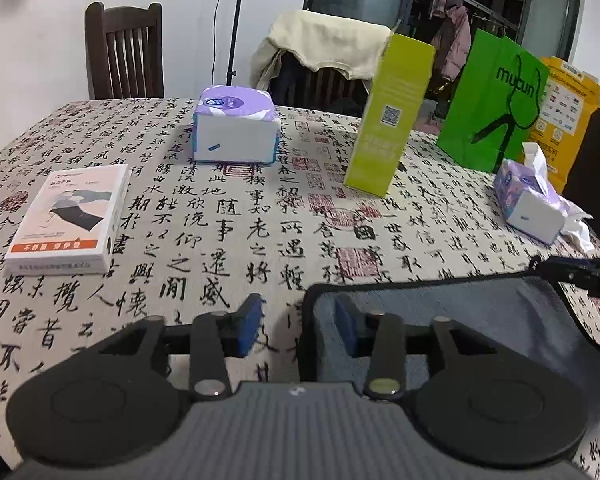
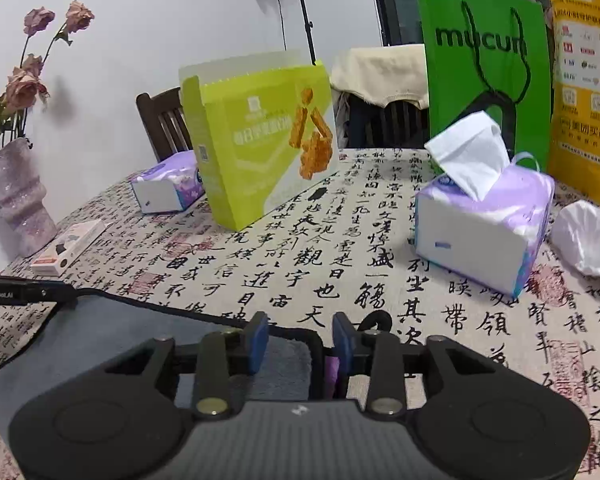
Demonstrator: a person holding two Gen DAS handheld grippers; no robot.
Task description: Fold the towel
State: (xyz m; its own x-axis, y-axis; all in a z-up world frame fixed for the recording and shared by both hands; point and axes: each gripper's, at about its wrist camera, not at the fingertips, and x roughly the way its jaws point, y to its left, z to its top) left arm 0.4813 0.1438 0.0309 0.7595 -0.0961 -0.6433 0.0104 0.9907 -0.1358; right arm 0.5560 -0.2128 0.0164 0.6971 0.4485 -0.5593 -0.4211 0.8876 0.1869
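Note:
A grey towel with black trim (image 1: 480, 320) lies flat on the calligraphy-print tablecloth (image 1: 228, 216). My left gripper (image 1: 298, 326) is open and straddles the towel's left edge, one blue pad (image 1: 250, 324) off the cloth, the other over it. In the right wrist view the towel (image 2: 112, 340) spreads to the left. My right gripper (image 2: 300, 340) is open and straddles the towel's right corner with its black trim between the pads. The other gripper's tip shows at each view's edge: at the right edge (image 1: 580, 274) and at the left edge (image 2: 16, 292).
A white flat box (image 1: 68, 220), a sealed tissue pack (image 1: 236, 128), an upright lime-green carton (image 1: 392, 116), an open tissue pack (image 2: 484, 216), a green bag (image 2: 484, 76), a yellow bag (image 2: 584, 92), crumpled white plastic (image 2: 592, 240) and a vase of dried roses (image 2: 16, 196) stand around. Chairs stand behind.

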